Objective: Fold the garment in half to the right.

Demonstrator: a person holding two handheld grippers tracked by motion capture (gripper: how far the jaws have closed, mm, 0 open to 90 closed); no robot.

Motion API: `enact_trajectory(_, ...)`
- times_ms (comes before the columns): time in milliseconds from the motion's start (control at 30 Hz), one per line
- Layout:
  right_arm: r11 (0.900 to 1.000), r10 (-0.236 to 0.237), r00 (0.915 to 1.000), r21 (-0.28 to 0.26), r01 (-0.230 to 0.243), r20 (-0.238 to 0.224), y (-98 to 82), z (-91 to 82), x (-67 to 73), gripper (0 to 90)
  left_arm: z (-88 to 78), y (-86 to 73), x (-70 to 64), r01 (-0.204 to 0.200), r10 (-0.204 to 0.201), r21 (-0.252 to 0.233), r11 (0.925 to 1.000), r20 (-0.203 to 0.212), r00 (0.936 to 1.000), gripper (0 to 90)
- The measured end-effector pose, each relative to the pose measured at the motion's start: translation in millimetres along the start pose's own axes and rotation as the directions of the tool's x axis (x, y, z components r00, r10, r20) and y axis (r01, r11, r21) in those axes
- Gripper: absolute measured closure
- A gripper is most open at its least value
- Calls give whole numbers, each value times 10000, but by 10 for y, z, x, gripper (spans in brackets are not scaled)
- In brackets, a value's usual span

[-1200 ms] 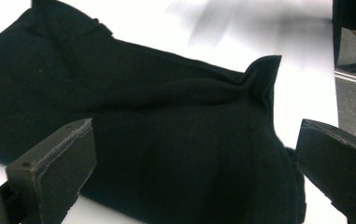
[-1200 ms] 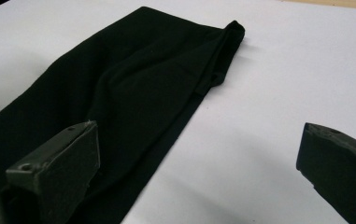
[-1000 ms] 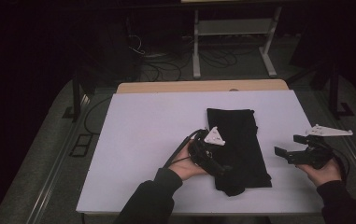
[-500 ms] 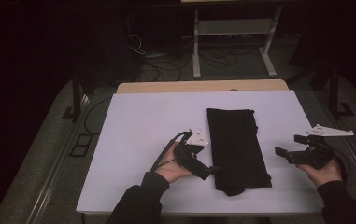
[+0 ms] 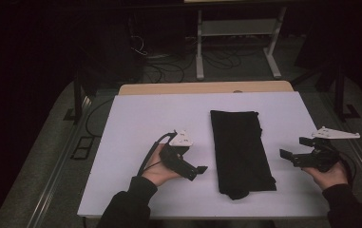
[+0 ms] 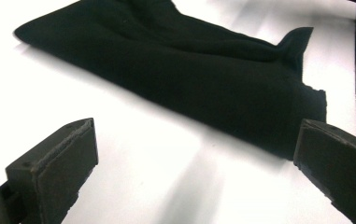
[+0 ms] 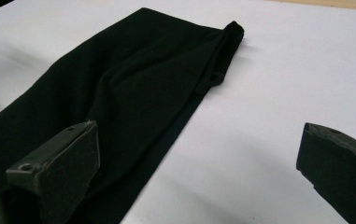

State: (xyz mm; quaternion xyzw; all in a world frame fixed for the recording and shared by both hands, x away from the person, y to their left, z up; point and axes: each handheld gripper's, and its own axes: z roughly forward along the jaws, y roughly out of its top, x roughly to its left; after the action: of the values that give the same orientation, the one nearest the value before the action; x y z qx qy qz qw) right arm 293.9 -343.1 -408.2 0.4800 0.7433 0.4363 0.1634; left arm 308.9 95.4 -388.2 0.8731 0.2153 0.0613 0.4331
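Folded black cloth (image 5: 241, 152) lies on the desk (image 5: 140, 114) between left gripper (image 5: 194, 168) and right gripper (image 5: 295, 151), fingers spread, empty. A shallow pinch would likely lift one layer, unfolding it.

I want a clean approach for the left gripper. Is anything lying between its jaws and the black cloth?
Nothing: in the left gripper view, bare white table runs from the open left gripper to the folded black cloth.
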Motion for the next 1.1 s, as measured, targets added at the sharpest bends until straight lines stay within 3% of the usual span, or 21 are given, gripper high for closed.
enact_trajectory(467,10000,-17,10000,-19,17,31,0,-3,0,0,-323,-235,105,416,-438,-401,9983,-549,9975,0)
enact_trajectory(633,10000,-78,10000,44,78,27,0,-2,6,0,-425,-387,161,811,-861,-664,9945,-756,9934,0)
enact_trajectory(867,9999,-109,9999,54,109,53,-3,9,13,0,-515,-576,208,1004,-1083,-827,9915,-966,9894,0)
enact_trajectory(1100,9999,-113,9999,48,112,66,-4,6,7,0,-671,-719,275,1161,-1332,-1225,9857,-1420,9809,0)
